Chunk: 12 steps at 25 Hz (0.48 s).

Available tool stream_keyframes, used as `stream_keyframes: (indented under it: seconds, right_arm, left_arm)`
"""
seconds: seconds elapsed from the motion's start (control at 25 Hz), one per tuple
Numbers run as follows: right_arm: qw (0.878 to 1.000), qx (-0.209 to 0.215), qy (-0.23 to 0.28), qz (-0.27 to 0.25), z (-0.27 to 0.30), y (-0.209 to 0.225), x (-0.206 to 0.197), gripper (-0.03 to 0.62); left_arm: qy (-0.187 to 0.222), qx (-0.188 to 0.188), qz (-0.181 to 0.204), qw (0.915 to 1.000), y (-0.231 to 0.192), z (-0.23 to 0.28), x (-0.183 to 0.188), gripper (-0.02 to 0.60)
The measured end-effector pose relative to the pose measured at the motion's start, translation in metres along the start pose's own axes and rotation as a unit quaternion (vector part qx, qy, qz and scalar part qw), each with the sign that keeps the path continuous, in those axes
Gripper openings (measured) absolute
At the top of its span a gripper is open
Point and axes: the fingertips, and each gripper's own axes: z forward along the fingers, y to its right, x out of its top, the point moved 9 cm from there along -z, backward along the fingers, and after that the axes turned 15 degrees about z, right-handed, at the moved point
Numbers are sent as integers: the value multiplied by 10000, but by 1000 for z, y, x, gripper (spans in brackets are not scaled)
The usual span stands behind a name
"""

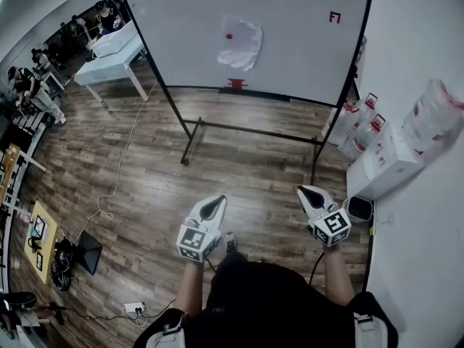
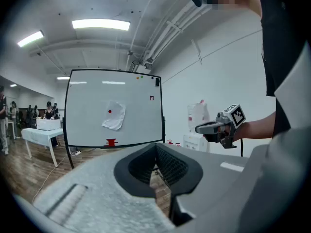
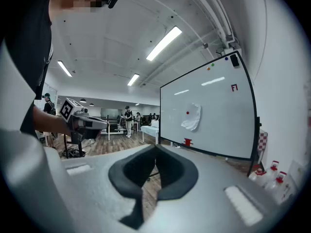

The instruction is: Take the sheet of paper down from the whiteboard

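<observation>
Left tool (image 1: 212,207): jaws together, nothing between them; aimed roughly level at the whiteboard (image 1: 297,49).
Right tool (image 1: 310,194): jaws together, empty; same aim, well apart from the whiteboard.
Paper (image 1: 241,43): crumpled, on the whiteboard face, upper middle; red dot (image 1: 229,36) on its left part.

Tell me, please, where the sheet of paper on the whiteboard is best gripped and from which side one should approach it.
Probably its lower edge, approached from the front. The sheet of paper seems pinned to the whiteboard only by a red magnet towards its left side, and it looks crumpled, so the bottom likely stands off the board.
</observation>
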Motion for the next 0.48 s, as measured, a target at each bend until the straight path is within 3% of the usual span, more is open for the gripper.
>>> stream_keyframes:
  seconds: [0.48]
  right_arm:
    - [9999,17,-160,6,23,-4,0,5]
  left_arm:
    - [10,-83,-147,9999,-21,8,-11,11]
